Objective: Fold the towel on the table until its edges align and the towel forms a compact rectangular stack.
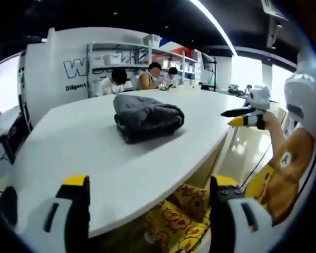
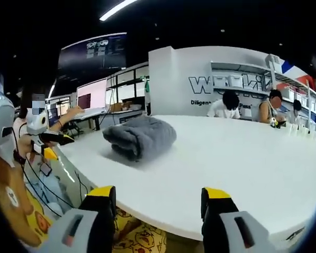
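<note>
The grey towel (image 1: 147, 117) lies as a folded bundle near the middle of the white table (image 1: 68, 153). It looks soft, thick and light; I would take it by the outer corners. Left gripper (image 1: 147, 211) and right gripper (image 2: 158, 213) are open, holding nothing, at the table edge. Around the towel is free surface; edge alignment I cannot judge well.

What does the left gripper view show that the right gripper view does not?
Left gripper view alone: the right gripper beyond the table's edge, and yellow patterned cloth below the table. Right gripper view alone: the left gripper at the left, a dark wall screen, and desks with monitors. Both: the folded grey towel on the white table, seated people, shelves, each view's own open jaws.
</note>
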Available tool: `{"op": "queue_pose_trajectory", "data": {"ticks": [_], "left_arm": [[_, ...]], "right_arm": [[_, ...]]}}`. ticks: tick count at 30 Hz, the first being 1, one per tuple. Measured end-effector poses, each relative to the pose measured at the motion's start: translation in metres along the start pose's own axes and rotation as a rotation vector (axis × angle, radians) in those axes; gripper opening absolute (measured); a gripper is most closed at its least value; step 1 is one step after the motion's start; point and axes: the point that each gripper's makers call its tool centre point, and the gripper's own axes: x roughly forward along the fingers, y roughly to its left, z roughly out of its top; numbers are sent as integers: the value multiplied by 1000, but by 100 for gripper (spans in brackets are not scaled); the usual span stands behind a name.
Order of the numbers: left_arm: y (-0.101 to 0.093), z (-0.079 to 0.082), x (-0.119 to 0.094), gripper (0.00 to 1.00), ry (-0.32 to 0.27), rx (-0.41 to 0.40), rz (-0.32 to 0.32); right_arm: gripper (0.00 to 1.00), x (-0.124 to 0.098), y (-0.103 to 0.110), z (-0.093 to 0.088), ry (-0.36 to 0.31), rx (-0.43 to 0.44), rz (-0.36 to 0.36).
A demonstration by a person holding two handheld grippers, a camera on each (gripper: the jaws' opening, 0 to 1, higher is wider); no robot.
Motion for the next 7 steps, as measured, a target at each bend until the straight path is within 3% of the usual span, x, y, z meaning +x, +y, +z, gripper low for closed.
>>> {"op": "queue_pose_trajectory", "data": {"ticks": [7], "left_arm": [[-5,-6,7,99,14,-9,-10]], "right_arm": [[68,5,-2,-5,11,5,7]]}}
